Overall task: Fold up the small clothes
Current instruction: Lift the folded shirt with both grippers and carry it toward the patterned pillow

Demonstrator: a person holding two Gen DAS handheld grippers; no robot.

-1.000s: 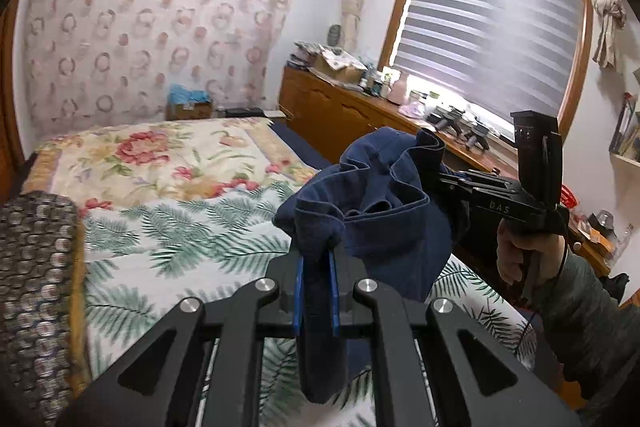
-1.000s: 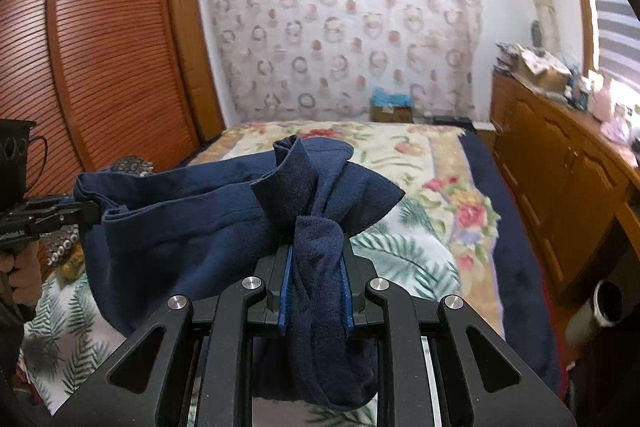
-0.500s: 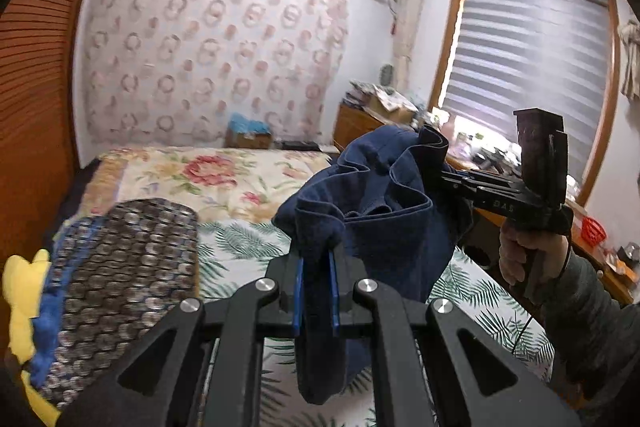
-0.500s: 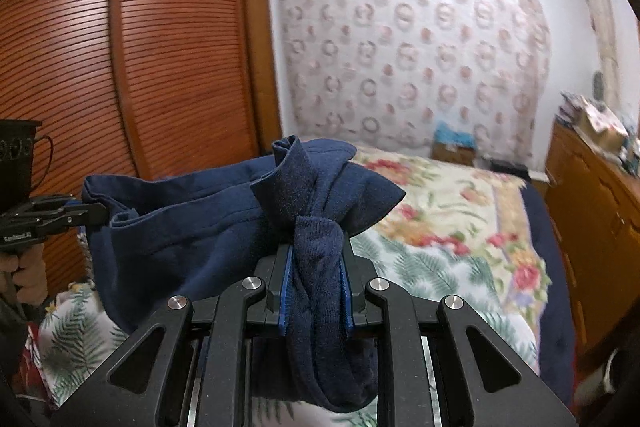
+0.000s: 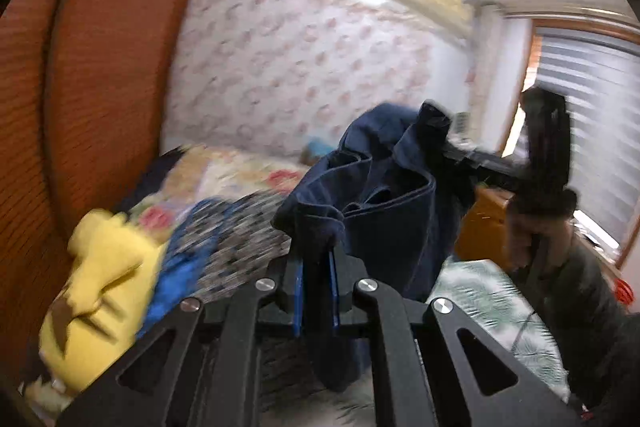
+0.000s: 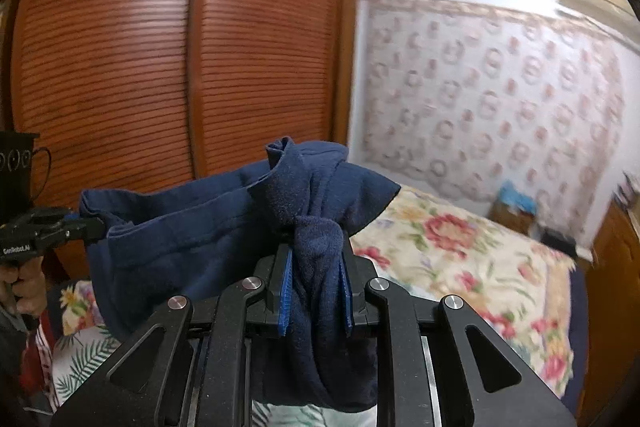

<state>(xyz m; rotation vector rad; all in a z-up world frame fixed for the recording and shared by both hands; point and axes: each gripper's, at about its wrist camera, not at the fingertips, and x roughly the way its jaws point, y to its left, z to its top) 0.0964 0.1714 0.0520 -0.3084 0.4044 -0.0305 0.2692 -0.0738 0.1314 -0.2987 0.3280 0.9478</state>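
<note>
A small dark blue garment point(image 5: 384, 211) hangs in the air above the bed, stretched between both grippers. My left gripper point(image 5: 316, 267) is shut on one bunched corner of it; the same gripper point(image 6: 86, 227) shows at the far left of the right wrist view. My right gripper point(image 6: 316, 267) is shut on a thick bunch of the blue garment point(image 6: 192, 239). In the left wrist view the right gripper point(image 5: 452, 151) clamps the cloth's far edge, held by a hand point(image 5: 532, 239) in a grey sleeve.
A bed with a floral and leaf cover point(image 6: 472, 267) lies below. A yellow plush toy point(image 5: 100, 287), bright blue cloth point(image 5: 180, 271) and a dark patterned textile point(image 5: 240, 227) lie at its left. A wooden louvred wardrobe point(image 6: 160, 67) stands beside it. A wooden cabinet point(image 5: 484, 231) and blinds point(image 5: 592, 131) are right.
Both grippers have swung leftwards across the room with the garment still held between them. The wardrobe and the yellow toy have come into view, and the window has slid towards the right edge.
</note>
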